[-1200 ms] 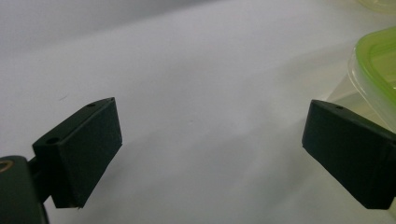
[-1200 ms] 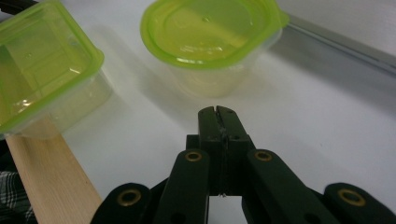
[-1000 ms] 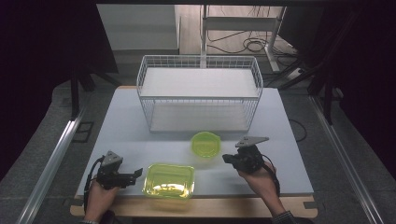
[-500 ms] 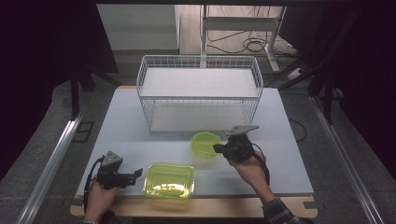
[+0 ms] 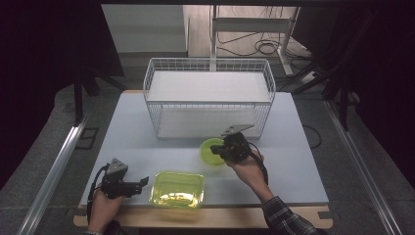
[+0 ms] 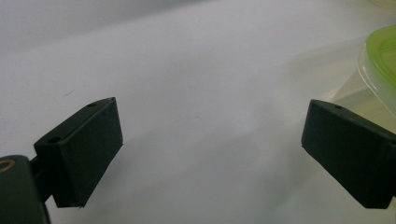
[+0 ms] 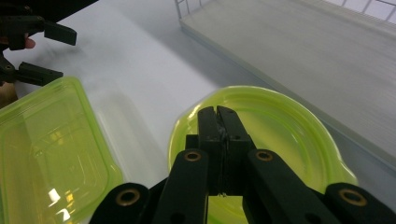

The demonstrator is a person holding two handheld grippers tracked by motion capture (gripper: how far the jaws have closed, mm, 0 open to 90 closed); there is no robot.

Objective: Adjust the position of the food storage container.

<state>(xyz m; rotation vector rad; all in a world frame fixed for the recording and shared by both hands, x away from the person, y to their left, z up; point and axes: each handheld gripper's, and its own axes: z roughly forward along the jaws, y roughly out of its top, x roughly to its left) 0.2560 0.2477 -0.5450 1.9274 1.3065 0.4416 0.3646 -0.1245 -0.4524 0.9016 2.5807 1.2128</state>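
A round yellow-green bowl sits on the white table in front of the wire rack. My right gripper is shut with nothing between its jaws, and its tips hang over the bowl's near side. A clear yellow-green rectangular container lies near the table's front edge. My left gripper rests just left of that container, open, with bare table between its jaws. It also appears far off in the right gripper view.
A white wire rack with two shelves stands at the back middle of the table. Its lower shelf lies just beyond the bowl. Dark floor and metal rails surround the table.
My right gripper has moved left and a little away from the person, from the table's right side to over the bowl. The left gripper has kept still.
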